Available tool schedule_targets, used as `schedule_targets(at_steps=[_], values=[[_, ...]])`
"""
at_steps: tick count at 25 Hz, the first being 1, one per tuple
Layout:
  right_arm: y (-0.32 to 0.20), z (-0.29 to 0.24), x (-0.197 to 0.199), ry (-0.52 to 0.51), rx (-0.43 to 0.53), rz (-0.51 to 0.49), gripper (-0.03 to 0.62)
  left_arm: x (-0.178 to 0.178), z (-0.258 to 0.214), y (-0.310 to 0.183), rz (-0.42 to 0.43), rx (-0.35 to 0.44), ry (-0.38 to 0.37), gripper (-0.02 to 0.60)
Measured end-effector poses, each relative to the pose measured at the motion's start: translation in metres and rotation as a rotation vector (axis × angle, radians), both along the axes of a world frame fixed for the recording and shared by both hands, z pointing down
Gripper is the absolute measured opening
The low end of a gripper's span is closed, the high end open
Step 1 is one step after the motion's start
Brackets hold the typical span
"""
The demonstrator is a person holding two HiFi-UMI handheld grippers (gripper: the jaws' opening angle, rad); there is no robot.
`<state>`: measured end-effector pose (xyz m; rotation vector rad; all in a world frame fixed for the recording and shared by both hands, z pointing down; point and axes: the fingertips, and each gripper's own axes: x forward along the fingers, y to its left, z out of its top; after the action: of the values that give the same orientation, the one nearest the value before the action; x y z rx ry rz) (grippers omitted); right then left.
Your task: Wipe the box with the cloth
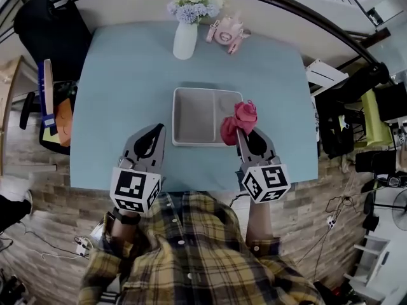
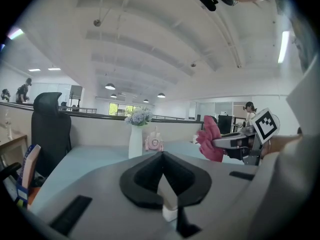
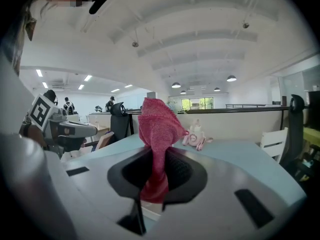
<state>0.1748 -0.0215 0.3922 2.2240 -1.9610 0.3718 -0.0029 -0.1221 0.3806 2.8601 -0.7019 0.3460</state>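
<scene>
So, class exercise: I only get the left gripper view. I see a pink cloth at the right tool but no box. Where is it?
Observer: In the head view the grey box lies on the blue table, between the left tool and the right tool.
Operator: Is that right tool really gripping?
Observer: Yes; the right gripper view shows its jaws shut on the cloth.
Operator: Does it touch the box?
Observer: In the head view it overlaps the box's right edge; contact I cannot tell.

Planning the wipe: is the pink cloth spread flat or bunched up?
Bunched. The pink knitted cloth is pinched between the right tool's jaws and rises from them in a crumpled wad, not flat.
</scene>
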Motion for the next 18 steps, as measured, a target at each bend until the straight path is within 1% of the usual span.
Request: schedule_targets(at_steps=[3,5,12,18], values=[[0.000,-0.005,-0.009,0.001,0.032,-0.016,0.063,-0.006,-0.004,0.000,-0.006,0.005,0.008,-0.007],[0.002,-0.005,-0.012,-0.008,0.032,-0.022,0.063,-0.008,-0.005,0.001,-0.006,0.003,0.009,-0.008],[0.012,0.008,-0.020,-0.039,-0.022,-0.020,0.063,-0.011,0.004,0.005,0.008,-0.025,-0.024,-0.006],[0.017,0.019,-0.019,-0.061,-0.045,0.000,0.063,-0.011,0.016,0.007,0.015,-0.050,-0.052,-0.008]])
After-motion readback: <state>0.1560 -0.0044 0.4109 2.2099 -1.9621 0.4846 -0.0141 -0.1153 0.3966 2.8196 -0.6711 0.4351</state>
